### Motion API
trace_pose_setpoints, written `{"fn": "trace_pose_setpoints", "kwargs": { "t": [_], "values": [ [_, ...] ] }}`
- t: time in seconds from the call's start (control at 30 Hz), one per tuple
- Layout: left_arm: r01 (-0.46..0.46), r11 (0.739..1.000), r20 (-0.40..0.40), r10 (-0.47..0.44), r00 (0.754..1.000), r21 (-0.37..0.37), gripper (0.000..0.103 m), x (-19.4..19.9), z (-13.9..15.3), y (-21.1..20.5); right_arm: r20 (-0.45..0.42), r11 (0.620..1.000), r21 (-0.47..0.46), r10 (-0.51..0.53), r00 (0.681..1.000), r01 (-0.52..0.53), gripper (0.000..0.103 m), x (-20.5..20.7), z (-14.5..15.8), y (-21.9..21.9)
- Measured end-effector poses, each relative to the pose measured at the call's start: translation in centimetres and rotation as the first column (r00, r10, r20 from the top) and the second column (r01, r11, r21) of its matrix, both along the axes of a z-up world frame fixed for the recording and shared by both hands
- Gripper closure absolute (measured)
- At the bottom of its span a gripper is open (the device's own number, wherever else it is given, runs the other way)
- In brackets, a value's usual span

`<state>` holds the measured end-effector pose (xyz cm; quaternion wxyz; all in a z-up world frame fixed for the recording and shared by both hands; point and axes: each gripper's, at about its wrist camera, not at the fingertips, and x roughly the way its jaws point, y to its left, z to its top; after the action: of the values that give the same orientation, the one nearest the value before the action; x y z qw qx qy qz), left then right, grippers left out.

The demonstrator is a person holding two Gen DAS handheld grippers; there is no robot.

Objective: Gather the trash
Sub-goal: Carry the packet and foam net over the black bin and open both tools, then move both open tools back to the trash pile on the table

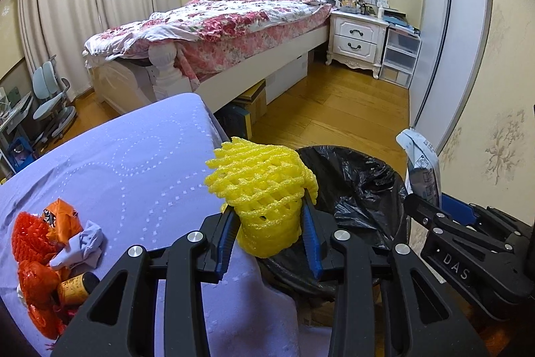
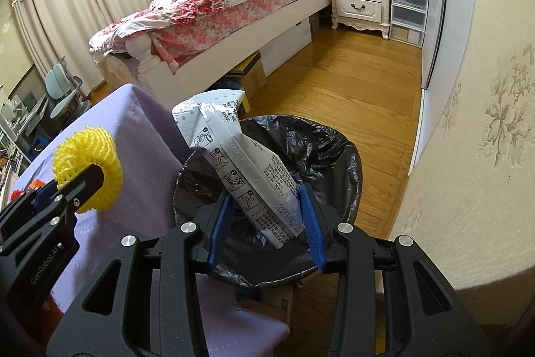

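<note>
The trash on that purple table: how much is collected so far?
Nothing visibly binned yet. In hand: the left gripper holds a yellow foam net, the right gripper a white packet over the black-lined bin. Left: orange nets, wrappers and a small bottle.

The white packet [image 2: 247,169] reads "2025/06/2"; the hand-held grippers read "DAS" and "GenRobot.AI".

White packet [image 2: 249,169] in right claw [image 2: 267,223]

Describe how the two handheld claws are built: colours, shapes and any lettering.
Both the left claw and right claw are matte black plastic linkages with triangular cut-outs, silver round pivot bolts and ribbed blue finger pads. White lettering reads "DAS" on the right and "GenRobot.AI" on the left. No cables or sleeves show.
</note>
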<state>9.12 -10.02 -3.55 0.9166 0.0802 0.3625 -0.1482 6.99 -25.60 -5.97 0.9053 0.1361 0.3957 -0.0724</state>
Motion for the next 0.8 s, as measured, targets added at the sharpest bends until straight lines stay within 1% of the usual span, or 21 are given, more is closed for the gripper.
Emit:
{"fn": "trace_pose_setpoints", "kwargs": {
  "t": [0.03, 0.07, 0.1, 0.13, 0.17, 0.23, 0.37, 0.47, 0.57, 0.67, 0.73, 0.8],
  "values": [
    [-0.002, 1.0, -0.005, 0.002, 1.0, 0.005, 0.06, 0.1, -0.2, -0.1, -0.003, 1.0, 0.002, -0.005, 1.0, 0.005, 0.062, 0.1, -0.1, -0.2],
    [-0.002, 1.0, -0.008, 0.002, 1.0, 0.009, 0.053, 0.3, -0.3, -0.2, -0.004, 1.0, 0.003, -0.008, 1.0, 0.008, 0.062, 0.2, -0.1, -0.4],
    [-0.003, 1.0, -0.007, 0.003, 1.0, 0.015, 0.047, 0.2, -0.4, -0.2, -0.006, 1.0, 0.005, -0.011, 1.0, 0.011, 0.057, 0.3, -0.1, -0.6],
    [-0.004, 1.0, -0.004, 0.004, 1.0, 0.017, 0.035, 0.1, -0.3, -0.1, -0.007, 1.0, 0.006, -0.015, 1.0, 0.015, 0.053, 0.3, -0.2, -0.7],
    [-0.007, 1.0, 0.004, 0.007, 1.0, 0.016, 0.029, -0.1, -0.1, 0.0, -0.007, 1.0, 0.006, -0.023, 1.0, 0.023, 0.052, 0.2, -0.2, -0.9],
    [-0.013, 1.0, 0.017, 0.013, 1.0, 0.013, 0.027, -0.3, 0.1, 0.1, -0.006, 0.999, 0.007, -0.033, 0.999, 0.033, 0.048, 0.2, -0.1, -1.3],
    [-0.034, 0.999, 0.024, 0.033, 0.999, 0.025, 0.022, -0.5, 0.2, 0.3, -0.005, 0.999, 0.001, -0.048, 0.999, 0.048, 0.046, -0.3, 0.0, -1.6],
    [-0.047, 0.998, 0.03, 0.046, 0.998, 0.029, 0.021, -0.6, 0.5, 0.6, 0.004, 0.998, -0.002, -0.058, 0.998, 0.058, 0.045, -1.0, 0.5, -1.7],
    [-0.062, 0.998, 0.035, 0.06, 0.998, 0.03, 0.021, -1.0, 0.9, 1.1, 0.021, 0.998, -0.003, -0.061, 0.998, 0.061, 0.04, -1.8, 1.1, -1.4],
    [-0.074, 0.997, 0.037, 0.073, 0.997, 0.018, 0.021, -1.6, 1.5, 2.1, 0.039, 0.998, -0.016, -0.06, 0.997, 0.061, 0.038, -2.5, 1.7, -0.8],
    [-0.087, 0.996, 0.037, 0.087, 0.996, 0.012, 0.021, -2.2, 2.0, 3.0, 0.044, 0.998, -0.022, -0.055, 0.998, 0.056, 0.035, -2.9, 2.0, -0.3],
    [-0.096, 0.995, 0.042, 0.096, 0.995, 0.008, 0.021, -2.5, 2.4, 3.6, 0.049, 0.999, -0.011, -0.034, 0.998, 0.035, 0.033, -3.4, 2.4, 0.5]
  ]
}}
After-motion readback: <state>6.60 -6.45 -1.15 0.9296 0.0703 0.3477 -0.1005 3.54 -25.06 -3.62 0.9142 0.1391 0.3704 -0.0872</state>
